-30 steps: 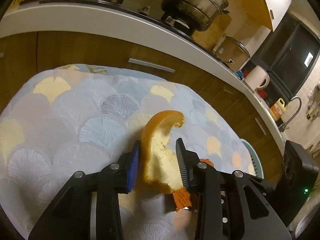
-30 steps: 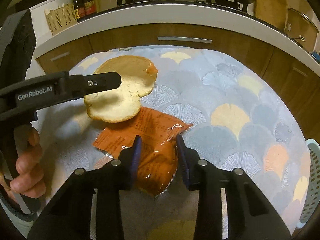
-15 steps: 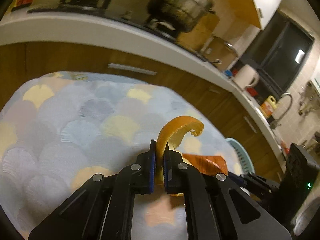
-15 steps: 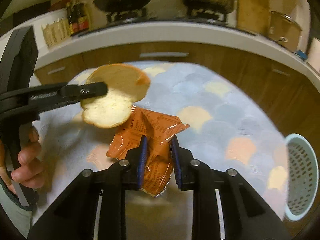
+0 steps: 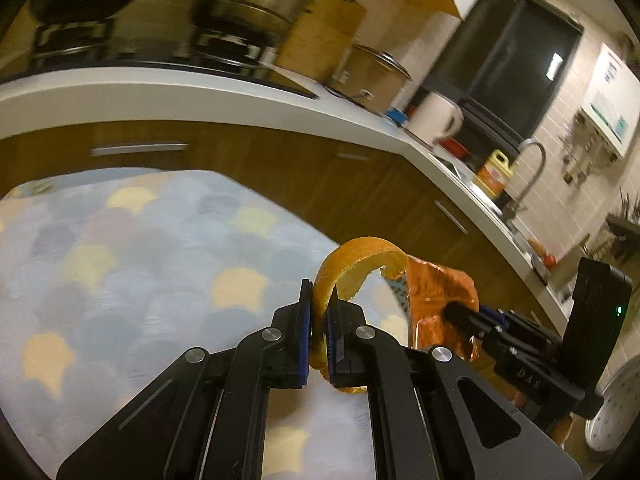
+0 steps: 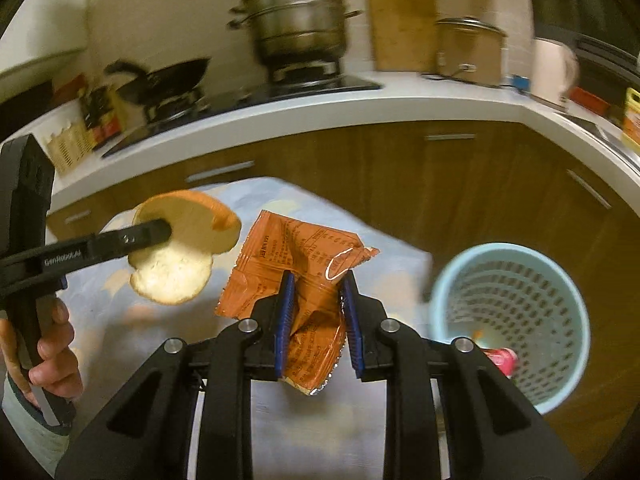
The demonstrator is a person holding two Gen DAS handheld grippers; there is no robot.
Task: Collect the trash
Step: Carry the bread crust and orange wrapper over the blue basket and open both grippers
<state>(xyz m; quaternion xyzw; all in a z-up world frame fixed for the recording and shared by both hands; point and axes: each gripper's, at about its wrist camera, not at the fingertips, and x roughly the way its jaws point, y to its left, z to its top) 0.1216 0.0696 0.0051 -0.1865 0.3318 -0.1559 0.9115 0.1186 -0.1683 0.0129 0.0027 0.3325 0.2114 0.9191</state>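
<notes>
Right wrist view: left gripper, reading "GenRobot.AI", is pinching orange peel; right gripper is clamping printed orange wrapper.

Dim warm indoor light | motion blur on steamer pot and counter behind it | fisheye bending, dark corners

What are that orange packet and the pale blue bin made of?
The orange packet looks like thin glossy plastic film with a silvery foil lining: it crinkles and glints, and its torn bottom edge shows silver. The pale blue bin seems moulded matte plastic, its walls perforated with rows of holes.
</notes>
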